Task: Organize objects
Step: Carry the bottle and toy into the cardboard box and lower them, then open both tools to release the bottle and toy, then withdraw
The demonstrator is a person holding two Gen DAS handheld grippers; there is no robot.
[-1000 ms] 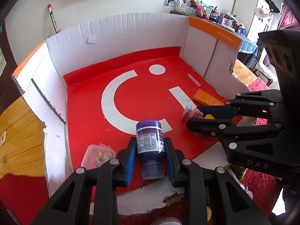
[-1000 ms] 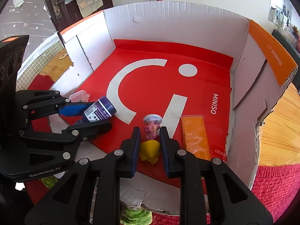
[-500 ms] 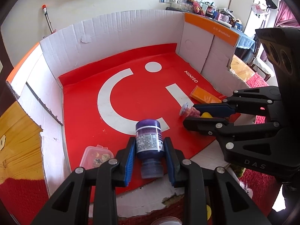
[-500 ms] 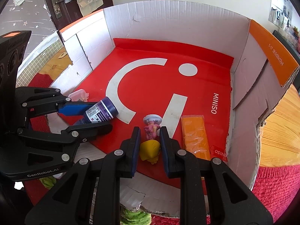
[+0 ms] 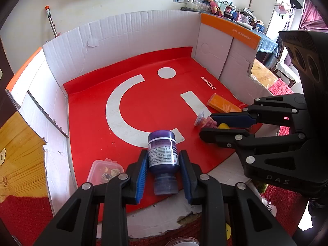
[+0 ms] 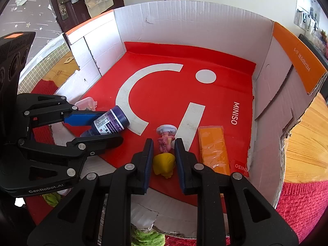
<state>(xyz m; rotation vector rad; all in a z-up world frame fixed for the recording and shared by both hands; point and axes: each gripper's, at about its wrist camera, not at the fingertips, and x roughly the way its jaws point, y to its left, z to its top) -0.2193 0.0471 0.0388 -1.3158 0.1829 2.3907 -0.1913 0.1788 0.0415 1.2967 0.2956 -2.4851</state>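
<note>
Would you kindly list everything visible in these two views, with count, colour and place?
Open cardboard box: one, white walls, orange-edged flaps, red printed floor; holds everything below.
Dark purple labelled bottle: one, lying down, near-left floor.
Pink-and-yellow toy figurine with white hat: one, lying down, near-centre floor.
Flat orange packet: one, right of the figurine.
Small clear lidded plastic container: one, near-left corner.
Left tool: black, blue pads, shut on the bottle.
Right tool: black, shut on the figurine.
</note>
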